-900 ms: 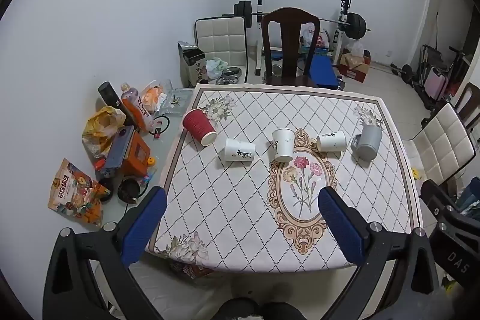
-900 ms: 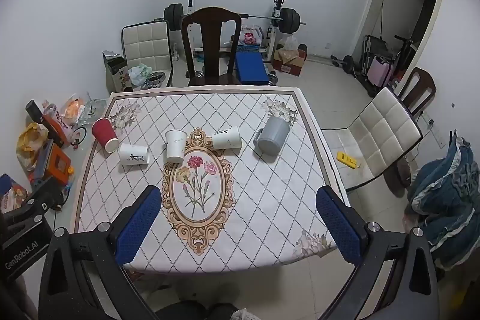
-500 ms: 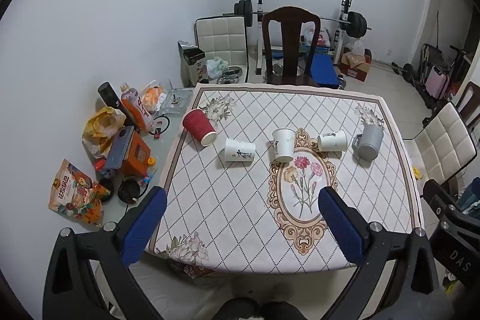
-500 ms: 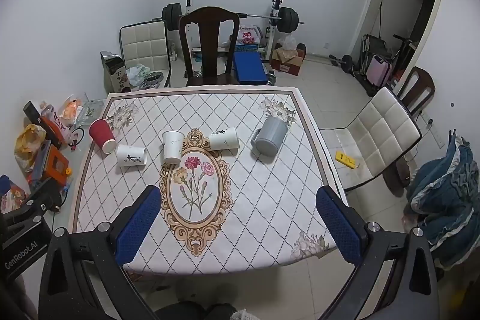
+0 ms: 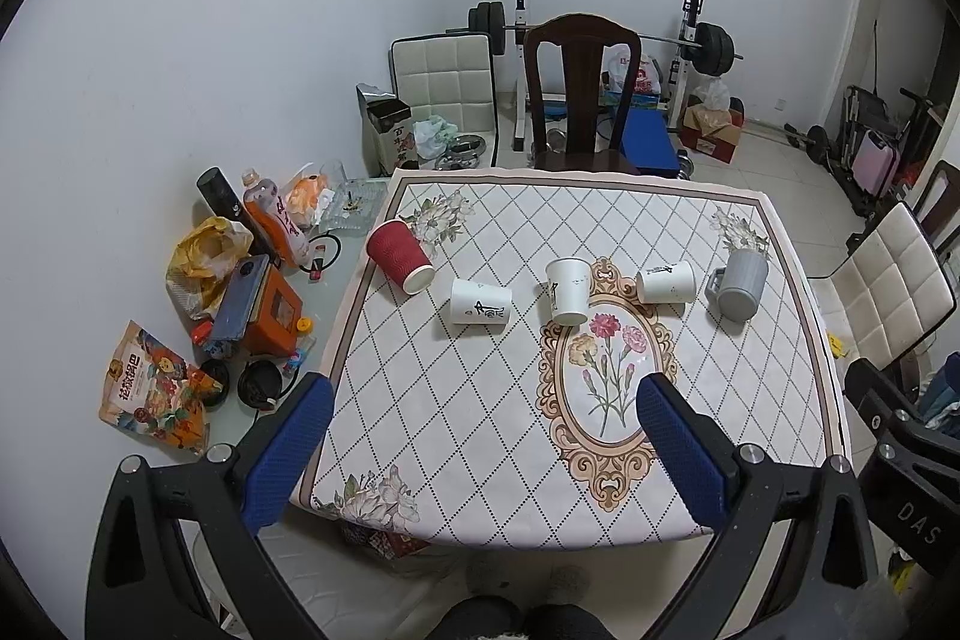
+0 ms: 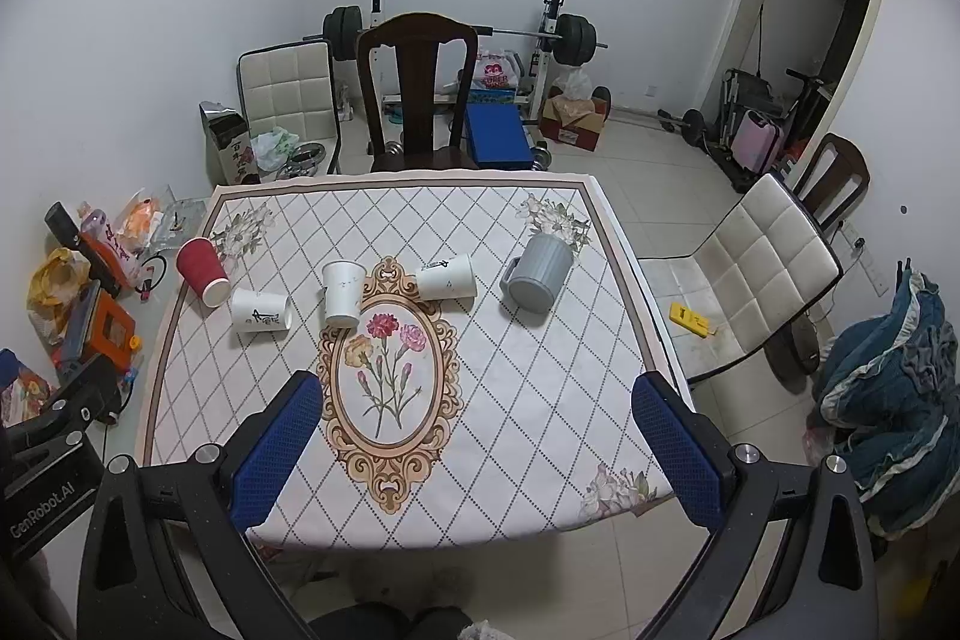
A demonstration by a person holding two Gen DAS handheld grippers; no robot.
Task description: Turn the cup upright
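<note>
Looking along the left gripper [image 5: 480, 424], its blue pads stand wide apart with nothing between them, hovering above the near edge of the table [image 5: 420, 460]. Five cups sit in a row at about 12 o'clock, well apart from the tongs: a red cup [image 5: 399, 263] on its side at 11, a white cup [image 5: 480, 302] lying with its long axis left to right, a middle white cup [image 5: 567, 291] that seems tipped with its mouth away, another white cup [image 5: 665, 282] lying crosswise, and a grey mug [image 5: 739, 283] at 1 o'clock.

From the right gripper [image 6: 477, 436], likewise spread wide and empty, the row runs from 10 to 1 o'clock; the mug [image 6: 538, 274] lies nearest this hand, the red cup [image 6: 203, 271] nearest the left.
</note>
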